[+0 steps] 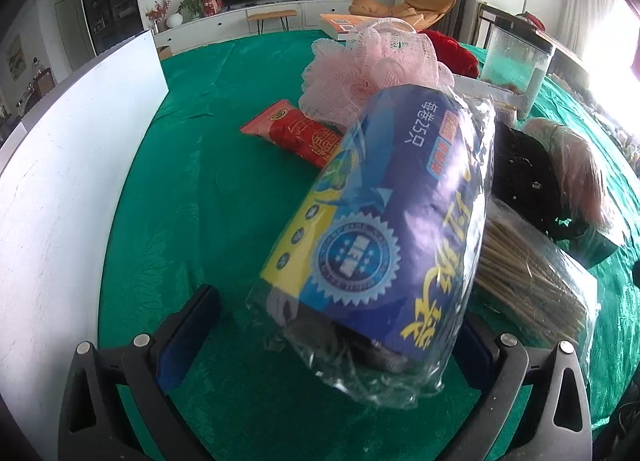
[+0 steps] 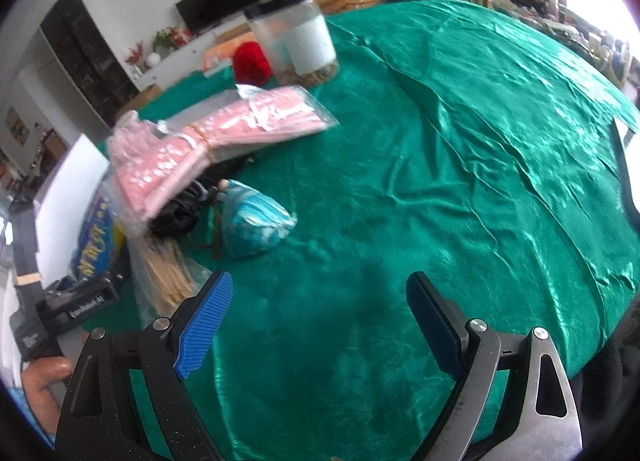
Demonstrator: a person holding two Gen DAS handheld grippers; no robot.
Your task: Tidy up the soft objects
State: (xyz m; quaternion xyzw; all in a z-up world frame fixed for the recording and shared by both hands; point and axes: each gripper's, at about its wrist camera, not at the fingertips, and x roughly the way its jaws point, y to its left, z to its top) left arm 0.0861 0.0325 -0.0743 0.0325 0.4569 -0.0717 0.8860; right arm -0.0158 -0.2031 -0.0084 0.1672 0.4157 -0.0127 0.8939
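The left hand-held gripper (image 1: 332,337) gapes wide round the near end of the blue pack (image 1: 396,221), not clamped; its long axis runs away toward the desk's (image 1: 192,181) middle; the right hand-held gripper (image 2: 320,313), empty and wide, lies farther off.

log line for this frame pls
left gripper: open around blue bag roll pack | right gripper: open, empty, over green cloth
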